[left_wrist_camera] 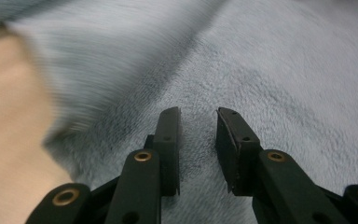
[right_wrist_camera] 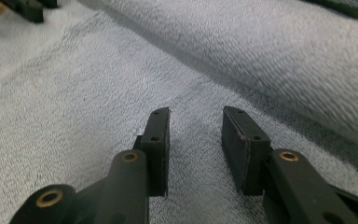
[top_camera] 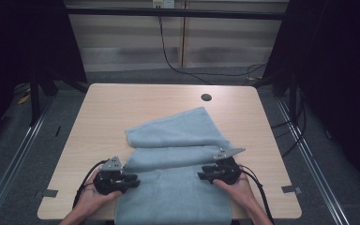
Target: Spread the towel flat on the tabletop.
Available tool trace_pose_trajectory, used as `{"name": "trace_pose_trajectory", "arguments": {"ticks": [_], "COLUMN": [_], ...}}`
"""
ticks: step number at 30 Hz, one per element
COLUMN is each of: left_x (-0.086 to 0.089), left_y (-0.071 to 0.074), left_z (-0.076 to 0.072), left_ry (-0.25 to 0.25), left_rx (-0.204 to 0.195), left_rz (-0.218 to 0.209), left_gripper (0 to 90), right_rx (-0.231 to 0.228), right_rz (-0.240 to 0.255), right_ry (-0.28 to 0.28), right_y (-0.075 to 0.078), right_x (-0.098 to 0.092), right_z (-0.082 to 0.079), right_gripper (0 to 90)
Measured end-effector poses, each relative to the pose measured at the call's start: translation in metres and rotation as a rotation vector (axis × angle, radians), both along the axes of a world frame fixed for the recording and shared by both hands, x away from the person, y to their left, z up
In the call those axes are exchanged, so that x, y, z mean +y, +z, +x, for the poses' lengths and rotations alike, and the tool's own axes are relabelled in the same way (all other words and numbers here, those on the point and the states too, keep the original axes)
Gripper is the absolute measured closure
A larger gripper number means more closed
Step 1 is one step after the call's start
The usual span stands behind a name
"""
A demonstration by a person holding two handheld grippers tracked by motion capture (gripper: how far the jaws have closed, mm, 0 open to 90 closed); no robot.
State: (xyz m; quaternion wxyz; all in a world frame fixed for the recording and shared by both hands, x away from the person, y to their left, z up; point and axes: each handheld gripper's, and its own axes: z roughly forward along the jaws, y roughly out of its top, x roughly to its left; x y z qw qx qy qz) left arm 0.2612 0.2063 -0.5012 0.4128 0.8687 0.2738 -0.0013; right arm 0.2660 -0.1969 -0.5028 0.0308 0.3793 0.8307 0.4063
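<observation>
The left gripper (top_camera: pixel 132 179) is lying low at the towel's (top_camera: pixel 178 140) left edge, near the table's (top_camera: pixel 122 103) front, with its jaws spread apart and nothing pinched between them; in the left gripper view the two black pads (left_wrist_camera: pixel 168 149) are hovering just over the pale blue pile, a clear gap of towel (left_wrist_camera: pixel 261 70) showing between them and bare wood (left_wrist_camera: pixel 9 116) lying off to the left. The right gripper (top_camera: pixel 203 175) is sitting opposite it at the towel's right side, pointing inward across the cloth, its jaws likewise standing apart and gripping nothing; in its own view the pads (right_wrist_camera: pixel 158 149) are resting close above the flat towel (right_wrist_camera: pixel 74 93), with a thick rolled fold running across just beyond them. The towel is lying in the middle of the table, its far part doubled back in a loose fold toward the near part, and its near end is hanging over the front edge between the person's two hands.
</observation>
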Motion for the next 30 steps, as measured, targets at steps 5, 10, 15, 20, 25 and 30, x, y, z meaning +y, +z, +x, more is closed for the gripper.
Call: {"name": "trace_pose_trajectory", "arguments": {"ticks": [5,10,15,20,25,30], "left_x": [0.002,0.006,0.007,0.001,-0.014,-0.017], "left_y": [0.000,0.001,0.013,0.020,0.008,-0.004], "left_z": [-0.021,-0.045,-0.030,0.021,0.056,0.059], "left_ry": [-0.041,-0.093,-0.086,0.033,0.061,0.065], "left_rx": [0.052,0.083,0.069,0.061,0.065,0.046], "left_rz": [-0.027,-0.037,-0.122,-0.176,-0.124,-0.054], "left_gripper": [70.7,71.2,68.5,68.2,67.6,66.9], "right_rx": [0.010,0.041,0.028,-0.065,-0.114,-0.053], "right_rz": [0.009,0.027,0.032,0.093,0.054,0.003], "right_ry": [0.034,0.086,0.087,-0.039,-0.109,-0.142], "right_y": [0.001,0.002,0.011,0.035,0.041,0.018], "right_x": [0.005,0.009,0.003,-0.019,-0.023,-0.015], "right_z": [-0.028,-0.056,-0.061,-0.024,0.031,0.072], "right_gripper": [63.1,63.0,61.9,64.1,66.2,66.0]}}
